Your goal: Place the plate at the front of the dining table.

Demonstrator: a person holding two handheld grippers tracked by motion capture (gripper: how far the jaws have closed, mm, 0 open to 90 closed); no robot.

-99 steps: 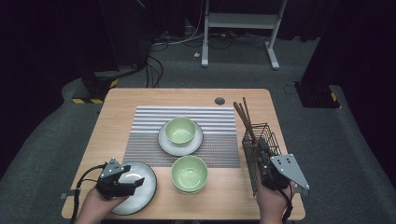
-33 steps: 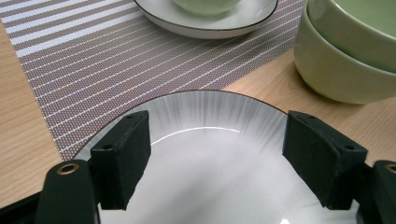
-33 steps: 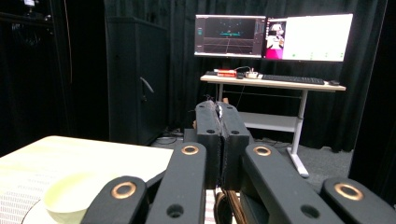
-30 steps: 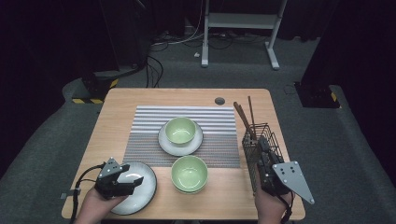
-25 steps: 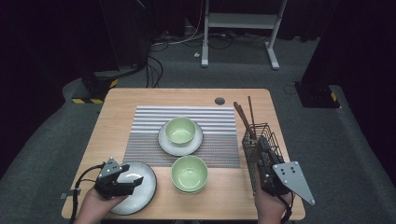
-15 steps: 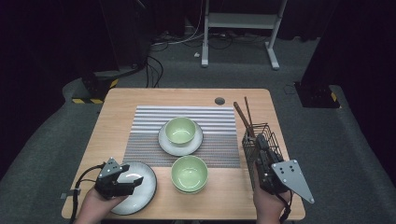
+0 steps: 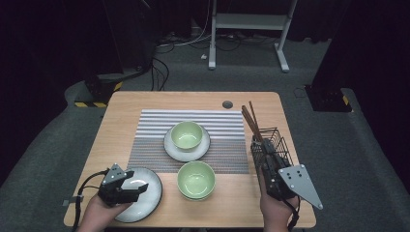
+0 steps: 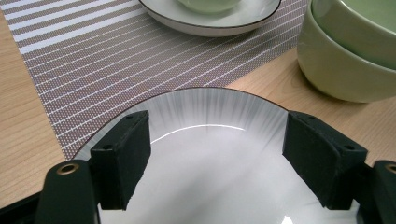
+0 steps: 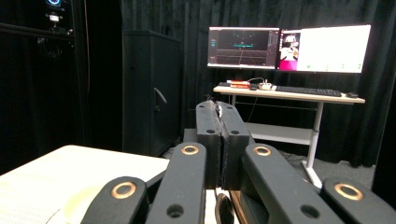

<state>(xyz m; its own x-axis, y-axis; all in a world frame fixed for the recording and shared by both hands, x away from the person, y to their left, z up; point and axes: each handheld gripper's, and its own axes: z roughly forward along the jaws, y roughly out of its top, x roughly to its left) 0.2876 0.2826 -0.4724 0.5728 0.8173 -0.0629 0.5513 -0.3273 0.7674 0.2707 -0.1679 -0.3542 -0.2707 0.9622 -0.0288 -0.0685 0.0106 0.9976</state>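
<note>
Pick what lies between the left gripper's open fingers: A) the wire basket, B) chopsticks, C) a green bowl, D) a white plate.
D: in the left gripper view the fingers stand wide apart over the white plate, with the green bowl off to one side.

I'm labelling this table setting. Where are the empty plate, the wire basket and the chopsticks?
Empty plate (image 7: 147, 195), high view, on its bare right part near the rim.
Wire basket (image 7: 275, 140), high view, on its far wire rim.
Chopsticks (image 7: 249, 119), high view, on the shafts above the basket.
</note>
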